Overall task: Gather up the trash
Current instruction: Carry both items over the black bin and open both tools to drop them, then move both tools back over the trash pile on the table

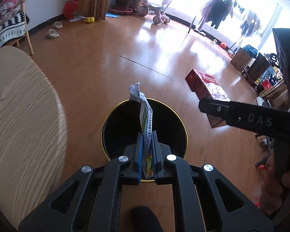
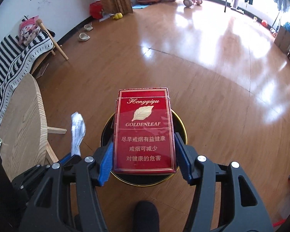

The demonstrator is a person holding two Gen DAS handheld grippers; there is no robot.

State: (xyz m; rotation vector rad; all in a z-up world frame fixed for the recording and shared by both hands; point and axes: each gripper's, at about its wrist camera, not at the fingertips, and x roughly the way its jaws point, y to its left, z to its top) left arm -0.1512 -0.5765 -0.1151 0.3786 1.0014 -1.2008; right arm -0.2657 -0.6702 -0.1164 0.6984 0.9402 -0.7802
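Left wrist view: left gripper (image 1: 146, 135) is clenched on a crumpled printed sachet wrapper (image 1: 145, 114), pads pinching its lower end, the free end sticking up above the black gold-rimmed waste bin (image 1: 180, 123) directly below. The wrapper looks near weightless, limp and creased, probably slick film; the pinch low across the flat part looks sound, and it should flutter rather than drop straight. The right gripper (image 1: 203, 104) comes in from the right of the bin with a red cigarette pack (image 1: 206, 85) beyond its finger. A light wood round table (image 1: 19, 116) sits just left of the bin; glossy wood-look floor (image 1: 106, 58) all around, hard glare from windows far behind the bin. Right wrist view: right gripper (image 2: 144, 154) is grasping the cigarette pack (image 2: 144, 131) by its long side edges, blue pads on both, held over the bin (image 2: 180, 127). Stiff light carton, glossy faces, likely crushable if squeezed; edge grip suits it. The wrapper (image 2: 77, 129) hangs left of the bin, near the table (image 2: 25, 119). Behind the table are a striped-throw bench (image 2: 13, 61) and white wall.
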